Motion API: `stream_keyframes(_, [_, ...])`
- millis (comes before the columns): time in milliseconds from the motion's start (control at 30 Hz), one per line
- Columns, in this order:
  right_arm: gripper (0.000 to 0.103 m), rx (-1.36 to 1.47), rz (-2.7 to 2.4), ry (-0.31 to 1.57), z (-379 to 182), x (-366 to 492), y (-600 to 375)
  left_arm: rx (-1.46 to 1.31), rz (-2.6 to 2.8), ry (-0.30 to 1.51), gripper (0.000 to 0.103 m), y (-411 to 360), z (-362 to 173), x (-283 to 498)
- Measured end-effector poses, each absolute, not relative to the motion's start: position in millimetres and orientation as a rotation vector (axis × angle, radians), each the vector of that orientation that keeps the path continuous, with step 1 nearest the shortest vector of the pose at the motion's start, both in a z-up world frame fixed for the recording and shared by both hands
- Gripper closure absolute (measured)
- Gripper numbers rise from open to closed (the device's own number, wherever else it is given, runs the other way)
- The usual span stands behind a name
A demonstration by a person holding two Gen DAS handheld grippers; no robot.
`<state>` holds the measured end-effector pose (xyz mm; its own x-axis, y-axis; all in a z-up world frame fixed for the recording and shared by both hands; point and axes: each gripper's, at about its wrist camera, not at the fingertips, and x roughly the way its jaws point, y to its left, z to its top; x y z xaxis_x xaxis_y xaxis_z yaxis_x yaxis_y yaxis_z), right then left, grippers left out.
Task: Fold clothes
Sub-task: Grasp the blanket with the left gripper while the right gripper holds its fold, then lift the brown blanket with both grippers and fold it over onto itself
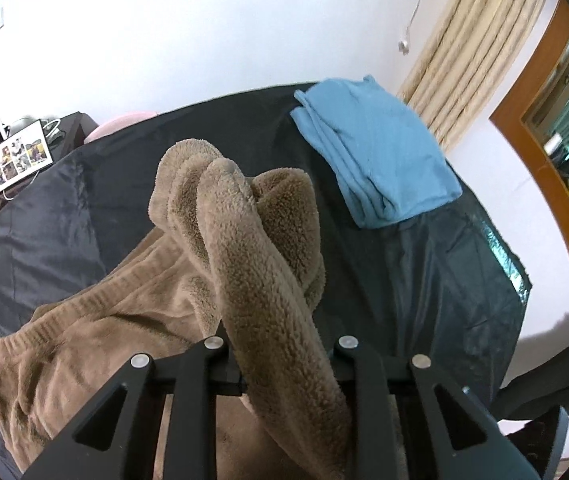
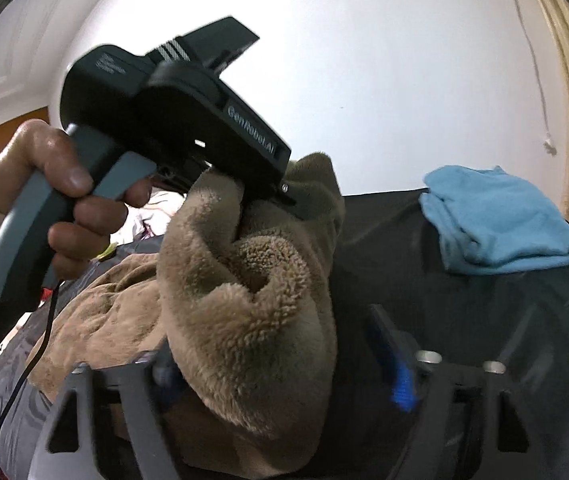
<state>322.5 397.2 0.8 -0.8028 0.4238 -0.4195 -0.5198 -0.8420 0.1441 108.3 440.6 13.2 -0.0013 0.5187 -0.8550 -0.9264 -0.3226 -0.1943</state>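
While both the left gripper [image 1: 284,364] and right gripper [image 2: 284,364] pinch the bunched brown fleece garment [image 1: 240,216], thick pile could slip free, toppling toward the folded blue cloth [image 1: 376,148] at two o'clock.

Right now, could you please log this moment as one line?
left gripper: shut on brown fleece garment | right gripper: grip unclear | garment: partly lifted | blue folded cloth: set aside

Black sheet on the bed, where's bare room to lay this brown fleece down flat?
Bare black sheet lies between the brown fleece and the folded blue garment, and toward the near right edge. The left side is crowded with fleece.
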Motion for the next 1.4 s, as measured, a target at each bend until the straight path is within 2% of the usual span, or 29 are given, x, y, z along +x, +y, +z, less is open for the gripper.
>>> stream_keyframes(167, [0.078, -0.509, 2.578, 0.258, 16, 306, 371, -1.082, 1.592, 0.423, 0.079, 406, 28, 83])
stream_keyframes(433, [0.079, -0.48, 2.619, 0.049, 46, 268, 312, -1.022, 1.644, 0.297, 0.079, 330, 67, 38])
stream_keyframes(633, [0.079, -0.492, 2.691, -0.106, 54, 223, 259, -1.037, 1.718, 0.211, 0.079, 263, 71, -10])
stream_keyframes(800, [0.079, -0.559, 2.766, -0.214, 42, 187, 213, -1.077, 1.766, 0.155, 0.079, 208, 55, -44])
stream_keyframes(1033, [0.079, -0.717, 2.818, -0.345, 12, 156, 174, -1.174, 1.781, 0.027, 0.079, 151, 5, -74])
stream_keyframes(1400, [0.078, -1.005, 2.84, -0.375, -31, 133, 162, -1.292, 1.746, -0.124, 0.079, 109, -64, -91])
